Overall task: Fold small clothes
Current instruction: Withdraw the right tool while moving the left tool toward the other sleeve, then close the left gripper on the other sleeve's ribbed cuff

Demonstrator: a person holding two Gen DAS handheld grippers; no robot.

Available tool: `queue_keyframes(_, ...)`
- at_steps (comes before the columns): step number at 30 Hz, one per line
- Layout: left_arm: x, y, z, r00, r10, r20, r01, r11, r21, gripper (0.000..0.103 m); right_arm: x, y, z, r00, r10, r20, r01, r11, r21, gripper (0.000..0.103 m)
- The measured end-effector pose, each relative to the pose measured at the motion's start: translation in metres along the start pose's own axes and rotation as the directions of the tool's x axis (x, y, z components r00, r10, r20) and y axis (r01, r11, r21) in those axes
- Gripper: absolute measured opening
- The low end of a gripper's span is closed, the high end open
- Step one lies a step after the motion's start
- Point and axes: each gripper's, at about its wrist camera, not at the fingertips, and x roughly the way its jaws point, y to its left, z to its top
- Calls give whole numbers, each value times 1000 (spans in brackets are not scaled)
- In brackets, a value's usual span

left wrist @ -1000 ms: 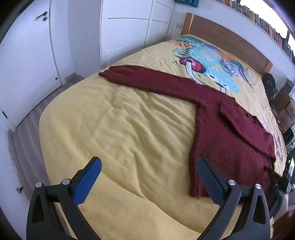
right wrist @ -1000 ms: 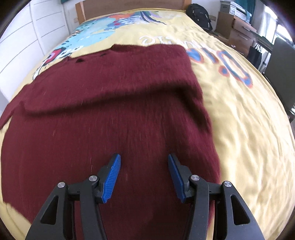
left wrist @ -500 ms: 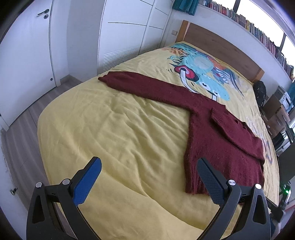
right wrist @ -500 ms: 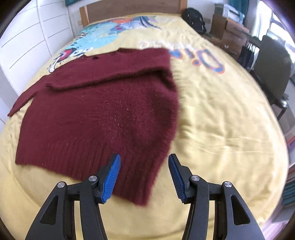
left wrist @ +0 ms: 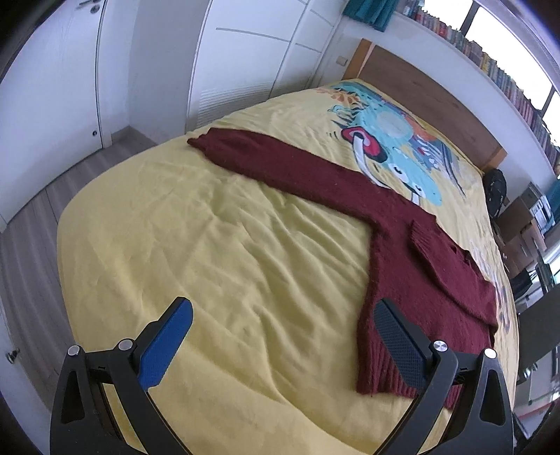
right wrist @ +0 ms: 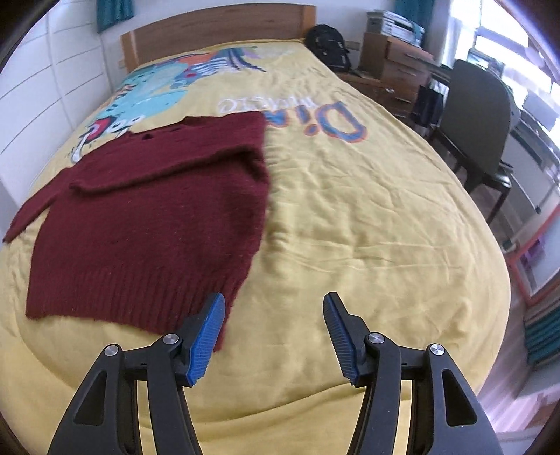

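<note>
A dark red knitted sweater (left wrist: 413,252) (right wrist: 147,210) lies flat on a yellow printed bedspread (left wrist: 217,245) (right wrist: 367,210). Its right sleeve is folded across the chest; the left sleeve (left wrist: 280,164) stretches out toward the bed's left edge. My left gripper (left wrist: 283,315) hangs open above bare bedspread, its right finger near the ribbed hem. My right gripper (right wrist: 273,301) hovers above the bed just right of the hem's corner, its jaws opening, with nothing between them.
A wooden headboard (right wrist: 217,31) closes the far end. White wardrobe doors (left wrist: 245,63) and wood floor (left wrist: 31,224) lie left of the bed. A dark chair (right wrist: 479,122), drawers (right wrist: 395,63) and a black backpack (right wrist: 329,45) stand to the right.
The right gripper pulled back and up from over the sweater's body to beyond its hem and slid right, jaws slightly wider. The left gripper drew back a little; the sweater stays put.
</note>
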Motion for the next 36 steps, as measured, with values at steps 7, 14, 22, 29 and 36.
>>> queue_keyframes(7,47,14,31,999,41,-33,-42,999,-11,102,14,-2,17,1000,-27,-11,28,999,46,60)
queue_keyframes(14,100,36,75,995,79,-54,-82,995,-52,101,30,-1,35,998,-52,-27,54,996,77,60)
queue_keyframes(22,156,73,125,995,65,-69,-75,984,-161,96,46,-1,44,996,-74,-51,79,991,109,60)
queue_keyframes(29,196,108,153,995,-42,-88,14,955,-295,86,59,1,43,992,-90,-84,99,989,114,60)
queue_keyframes(36,225,133,166,991,-76,-107,30,924,-382,71,61,0,46,990,-109,-86,118,987,109,60)
